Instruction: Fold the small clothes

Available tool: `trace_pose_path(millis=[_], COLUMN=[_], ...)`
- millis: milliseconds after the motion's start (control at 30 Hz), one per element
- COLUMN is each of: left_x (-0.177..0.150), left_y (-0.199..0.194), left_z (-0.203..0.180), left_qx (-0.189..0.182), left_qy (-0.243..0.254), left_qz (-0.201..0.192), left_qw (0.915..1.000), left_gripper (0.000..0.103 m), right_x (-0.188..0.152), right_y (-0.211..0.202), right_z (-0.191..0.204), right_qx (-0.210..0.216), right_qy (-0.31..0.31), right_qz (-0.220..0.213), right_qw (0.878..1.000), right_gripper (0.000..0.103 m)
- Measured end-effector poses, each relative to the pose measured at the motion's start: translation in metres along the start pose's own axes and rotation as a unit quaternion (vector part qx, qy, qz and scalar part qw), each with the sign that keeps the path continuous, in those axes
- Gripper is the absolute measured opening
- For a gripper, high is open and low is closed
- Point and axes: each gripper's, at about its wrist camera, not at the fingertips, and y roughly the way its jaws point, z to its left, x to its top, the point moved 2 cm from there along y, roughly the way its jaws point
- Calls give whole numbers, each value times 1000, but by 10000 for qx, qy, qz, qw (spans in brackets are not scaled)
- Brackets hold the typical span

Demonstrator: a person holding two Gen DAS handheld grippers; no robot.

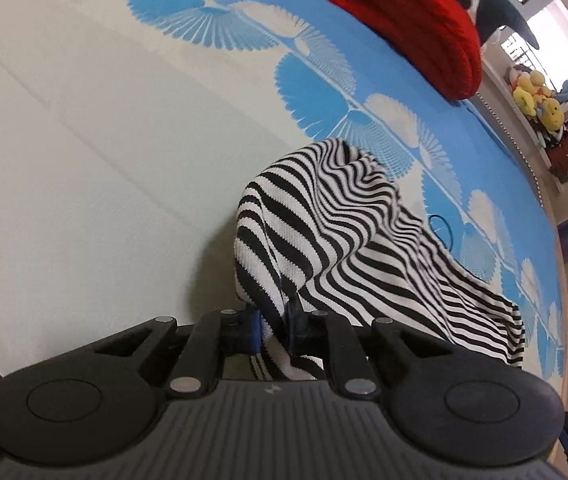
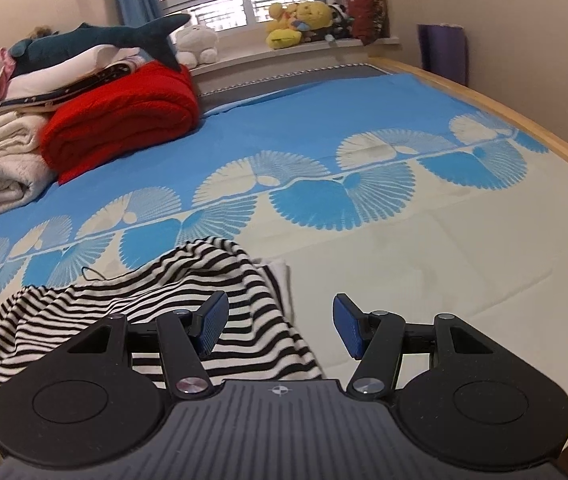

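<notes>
A black-and-white striped garment [image 1: 348, 236] lies bunched on the bed. My left gripper [image 1: 274, 330] is shut on a fold of its near edge, and the cloth rises in a ridge away from the blue pads. In the right wrist view the same garment [image 2: 156, 304] lies at lower left. My right gripper [image 2: 280, 330] is open and empty, its left finger [image 2: 214, 326] over the garment's right edge and its right finger [image 2: 348, 330] over bare sheet.
The bed sheet [image 2: 404, 248] is cream with a blue fan-patterned band. A folded red blanket [image 2: 124, 120] and a stack of cream bedding [image 2: 0, 160] with a plush shark sit at the far left. Plush toys line the windowsill [image 2: 304, 20]. A wooden bed edge [image 2: 524, 120] runs on the right.
</notes>
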Motion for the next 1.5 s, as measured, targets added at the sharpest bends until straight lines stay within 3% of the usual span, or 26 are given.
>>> trace_pose_path(millis=[200, 400, 467, 667, 800, 933, 1033, 1133, 1233, 1400, 1433, 1467, 1500], left_x=[2, -3, 2, 8, 3, -16, -42, -80, -119, -184, -191, -194, -192], left_y=[-16, -3, 5, 2, -9, -22, -25, -16, 3, 30, 31, 29, 24], left_z=[-7, 7, 3, -11, -51, -108, -160, -214, -257, -302, -305, -307, -307], left_qx=[280, 159, 389, 359, 305, -23, -444, -972, -1467, -2341, -2561, -2722, -2808], left_qy=[-101, -230, 25, 298, 949, 1564, 2146, 2640, 3006, 3549, 3569, 3568, 3604], left_qz=[171, 261, 433, 352, -3, -390, -573, -430, 53, 1252, 1511, 1752, 1808], left_qw=[9994, 9993, 9983, 9983, 9950, 9869, 9740, 9587, 9424, 8964, 8856, 8763, 8709], left_gripper=[13, 13, 13, 13, 13, 13, 12, 12, 12, 16, 18, 27, 32], right_x=[4, 3, 6, 5, 5, 7, 7, 6, 6, 8, 8, 9, 9], right_y=[-3, 6, 10, 23, 22, 17, 13, 8, 3, -3, -3, -4, -3], right_z=[2, 2, 5, 0, 1, -5, -13, -22, -37, -59, -60, -62, -63], right_qx=[139, 52, 17, -62, -92, -81, -100, -191, -264, -387, -404, -379, -330], right_qy=[234, 530, 305, 210, -49, -13, 93, 164, 336, 648, 656, 681, 716], right_qz=[-52, 86, 61, 196, 154, 90, 50, 45, 20, -48, -63, -75, -82], right_qw=[9996, 9985, 9995, 9996, 9998, 9999, 9999, 9997, 9991, 9971, 9970, 9969, 9969], right_gripper=[60, 60, 60, 60, 60, 60, 60, 60, 60, 60, 60, 60, 60])
